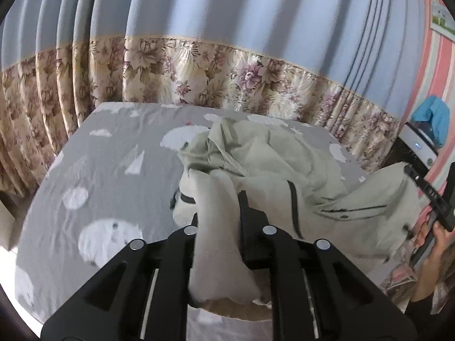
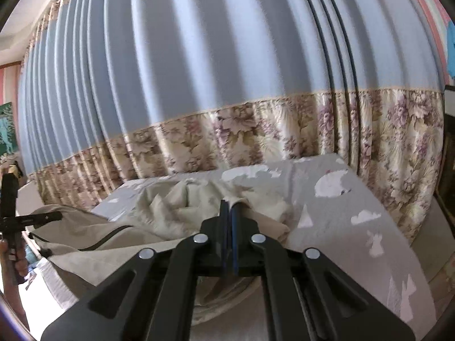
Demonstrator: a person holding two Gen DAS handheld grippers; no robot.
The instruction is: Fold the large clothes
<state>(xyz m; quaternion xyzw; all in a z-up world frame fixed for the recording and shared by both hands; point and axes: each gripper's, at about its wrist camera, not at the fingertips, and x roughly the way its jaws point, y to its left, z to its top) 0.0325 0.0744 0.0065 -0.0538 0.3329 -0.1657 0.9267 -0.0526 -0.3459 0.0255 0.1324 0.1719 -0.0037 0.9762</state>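
Bed (image 1: 108, 176) below the floral-hemmed curtain (image 1: 199, 71) carries the pale jacket (image 1: 270, 164); left gripper (image 1: 219, 216) and right gripper (image 2: 229, 213), jaws each pinching its fabric, hold edges raised, likely to spread it for folding.

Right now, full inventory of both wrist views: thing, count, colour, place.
jacket: one, pale beige with dark zips, crumpled on the bed, near edge lifted
bed sheet: one, grey with white shapes, covers the bed
curtain: one, blue above a floral band, behind the bed
wall: pink and white stripes, far right
blue cloth: one, on a dark unit at right
left tool: black, shut on a fold of the jacket
right tool: black, shut on the jacket's edge
hand: one, holding the right tool's handle
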